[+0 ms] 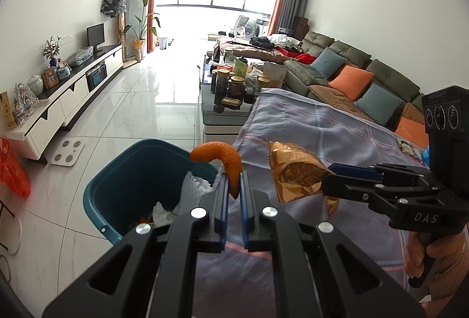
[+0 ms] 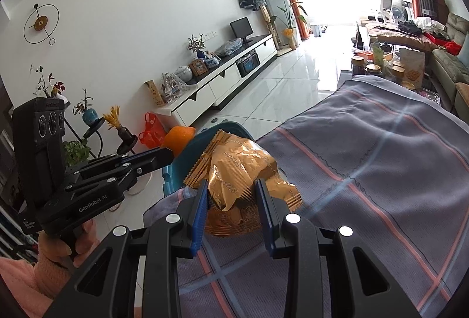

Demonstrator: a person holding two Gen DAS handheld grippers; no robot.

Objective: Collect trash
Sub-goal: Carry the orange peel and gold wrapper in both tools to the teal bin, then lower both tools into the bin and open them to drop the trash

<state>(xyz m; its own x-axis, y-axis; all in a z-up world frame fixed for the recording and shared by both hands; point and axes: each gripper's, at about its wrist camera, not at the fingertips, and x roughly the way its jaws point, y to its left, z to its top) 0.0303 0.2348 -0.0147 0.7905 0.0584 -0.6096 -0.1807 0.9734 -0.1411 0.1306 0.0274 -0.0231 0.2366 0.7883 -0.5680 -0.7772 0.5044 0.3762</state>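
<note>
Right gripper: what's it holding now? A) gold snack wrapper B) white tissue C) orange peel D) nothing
A: the right gripper is shut on the crumpled gold snack wrapper, above the striped cloth; the orange peel is in the left gripper.

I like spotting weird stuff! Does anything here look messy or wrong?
Not really. The left gripper pinches a curled orange peel near the teal bin, and the right gripper squeezes a crumpled gold wrapper. A white scale lies on the floor.
</note>
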